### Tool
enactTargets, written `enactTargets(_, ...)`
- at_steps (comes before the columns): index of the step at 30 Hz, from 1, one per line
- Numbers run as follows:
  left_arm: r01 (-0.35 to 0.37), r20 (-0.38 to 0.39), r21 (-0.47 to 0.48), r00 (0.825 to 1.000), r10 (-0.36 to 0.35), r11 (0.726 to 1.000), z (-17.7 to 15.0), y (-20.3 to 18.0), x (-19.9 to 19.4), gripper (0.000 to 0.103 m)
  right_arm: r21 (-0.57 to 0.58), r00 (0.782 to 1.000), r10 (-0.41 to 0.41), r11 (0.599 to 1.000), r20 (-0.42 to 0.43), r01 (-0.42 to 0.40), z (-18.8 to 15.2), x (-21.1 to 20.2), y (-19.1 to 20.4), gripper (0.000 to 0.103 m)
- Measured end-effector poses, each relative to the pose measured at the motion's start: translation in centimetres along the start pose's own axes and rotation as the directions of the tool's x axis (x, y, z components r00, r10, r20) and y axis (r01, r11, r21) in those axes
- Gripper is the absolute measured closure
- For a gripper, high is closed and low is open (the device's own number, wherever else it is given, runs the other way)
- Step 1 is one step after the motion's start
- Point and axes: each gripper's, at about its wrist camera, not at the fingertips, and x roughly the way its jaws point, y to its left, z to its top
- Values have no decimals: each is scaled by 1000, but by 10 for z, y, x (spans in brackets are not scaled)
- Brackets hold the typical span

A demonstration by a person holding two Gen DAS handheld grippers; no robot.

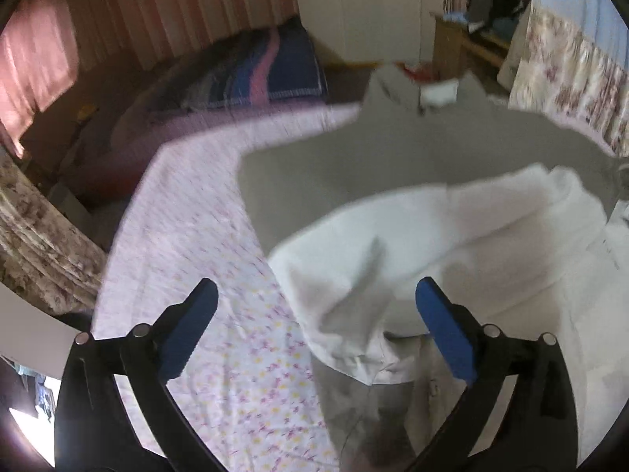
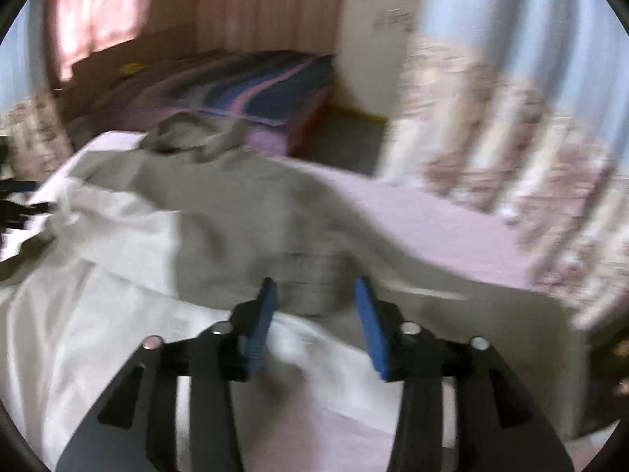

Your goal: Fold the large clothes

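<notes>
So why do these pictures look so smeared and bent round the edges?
Left wrist view: the fisheye lens curves the bed sheet and darkens the corners; the garment is softly blurred. Right wrist view: stronger motion smear, worst on the flowered curtain, and pink glare at the window.

A home bedroom is showing itself: a bed (image 1: 188, 244) in floral sheets, a striped blanket (image 2: 251, 90), pink curtains (image 2: 98, 4) glowing.

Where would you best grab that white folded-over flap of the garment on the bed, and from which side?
Probably the white flap's loose lower corner, which hangs over the gray layer. Come from the near side, where the left hand-held gripper stands open: that edge looks lifted and free, not flat against the bedsheet.
</notes>
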Motion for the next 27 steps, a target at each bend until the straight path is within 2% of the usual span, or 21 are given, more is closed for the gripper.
enactTargets(2,6,20,-15,1000,-6,1000,6,4,-14,3,22,993,-117,993,-34,117,-7,-13,-36,54)
enactTargets(5,35,34,-33,999,-34,999,12,9,-24,3,45,974,-188,980,-124,195,-22,-22,-77,51)
enactTargets(8,20,35,-20,999,-19,1000,11,5,-28,3,24,934,-299,951,-196,310,-43,-40,-115,43)
enactTargets(9,14,34,-14,999,-13,1000,11,3,-28,3,32,929,-306,947,-208,319,-48,-45,-123,39)
enactTargets(13,26,21,-6,999,-26,1000,8,-4,-24,3,65,925,-258,956,-278,286,-73,-61,-140,34)
enactTargets(17,27,9,24,1000,-28,999,6,-18,-21,3,118,945,-178,969,-275,217,-98,-70,-140,34)
enactTargets(19,14,11,51,1000,-15,999,6,-25,-22,3,143,947,-148,970,-284,195,-110,-68,-136,34)
enactTargets(26,-29,30,141,999,25,990,1,-38,-30,3,90,935,-173,973,-310,211,-147,-67,-108,34)
enactTargets(27,-33,30,149,999,29,988,1,-39,-30,3,81,934,-171,975,-314,206,-149,-65,-105,37)
